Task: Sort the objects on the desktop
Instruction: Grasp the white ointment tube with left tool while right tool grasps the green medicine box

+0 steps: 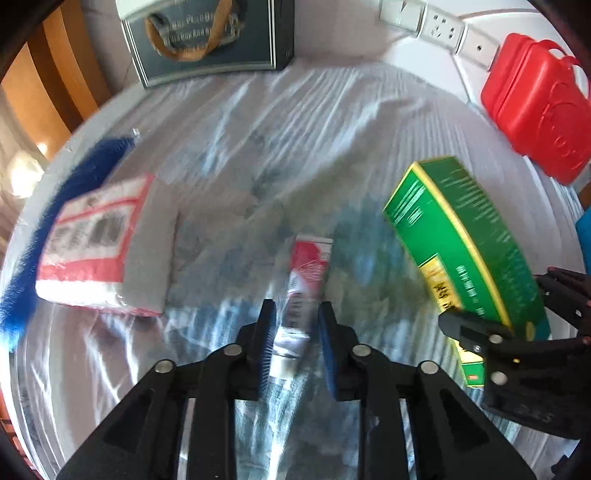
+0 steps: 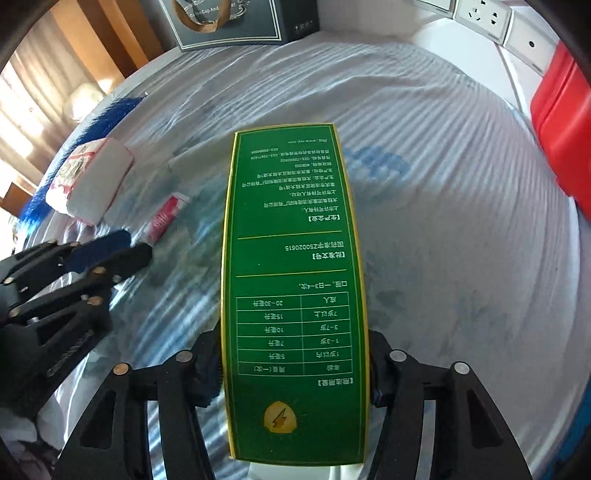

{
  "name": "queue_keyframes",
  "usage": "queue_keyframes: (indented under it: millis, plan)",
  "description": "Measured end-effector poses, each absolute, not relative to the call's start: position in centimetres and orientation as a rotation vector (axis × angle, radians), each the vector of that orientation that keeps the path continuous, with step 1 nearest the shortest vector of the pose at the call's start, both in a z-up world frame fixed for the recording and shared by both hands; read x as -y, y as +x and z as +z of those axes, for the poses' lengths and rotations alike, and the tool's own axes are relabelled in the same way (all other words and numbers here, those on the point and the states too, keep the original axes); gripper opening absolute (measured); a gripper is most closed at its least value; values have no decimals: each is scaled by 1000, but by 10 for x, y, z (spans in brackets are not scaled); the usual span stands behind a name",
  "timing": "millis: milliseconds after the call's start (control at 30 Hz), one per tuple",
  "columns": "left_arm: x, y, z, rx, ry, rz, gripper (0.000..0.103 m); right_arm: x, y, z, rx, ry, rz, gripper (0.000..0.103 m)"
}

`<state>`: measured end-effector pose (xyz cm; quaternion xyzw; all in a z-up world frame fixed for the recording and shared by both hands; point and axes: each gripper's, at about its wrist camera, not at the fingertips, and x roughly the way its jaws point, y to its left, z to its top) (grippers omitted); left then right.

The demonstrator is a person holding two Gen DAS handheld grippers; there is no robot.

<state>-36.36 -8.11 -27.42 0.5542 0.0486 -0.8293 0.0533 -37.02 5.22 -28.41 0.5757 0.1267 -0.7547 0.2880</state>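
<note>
A long green box (image 2: pixel 291 258) with a yellow edge is held off the cloth, my right gripper (image 2: pixel 295 350) shut on its near end. In the left wrist view the same green box (image 1: pixel 461 236) hangs tilted at the right, in the right gripper (image 1: pixel 496 299). A red and white tube (image 1: pixel 306 273) lies on the cloth. My left gripper (image 1: pixel 296 304) straddles its near end, blue pads narrowly apart with slim gaps, so it reads as open. From the right wrist view the left gripper (image 2: pixel 136 245) sits at the end of the tube (image 2: pixel 164 216).
A red and white tissue pack (image 1: pixel 103 251) lies left, against a fluffy blue brush (image 1: pixel 44 229). A red plastic case (image 1: pixel 539 107) stands at the right edge. A dark printed box (image 1: pixel 210 37) and wall sockets (image 1: pixel 439 26) are at the back. The striped cloth (image 1: pixel 314 129) is wrinkled.
</note>
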Motion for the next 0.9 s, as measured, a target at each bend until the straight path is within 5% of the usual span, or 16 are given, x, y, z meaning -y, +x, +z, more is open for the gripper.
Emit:
queue_keyframes:
  millis: [133, 367, 500, 567, 700, 900]
  plan:
    - [80, -362, -277, -122, 1671, -2563, 43, -47, -368, -286, -299, 1516, -2011, 84]
    - [85, -361, -274, -143, 1627, -2581, 46, -50, -370, -288, -238, 1480, -2065, 90]
    - [85, -361, -276, -133, 1623, -2588, 46, -49, -372, -289, -256, 1505, -2059, 103]
    - [84, -361, -277, -105, 1616, -2603, 47, -48, -373, -290, -266, 1501, -2037, 103]
    - [83, -360, -277, -89, 1601, -2606, 48, -61, -370, -283, -267, 1550, -2107, 75]
    - [80, -358, -277, -103, 1580, -2610, 40, -62, -370, -273, -276, 1494, -2140, 70]
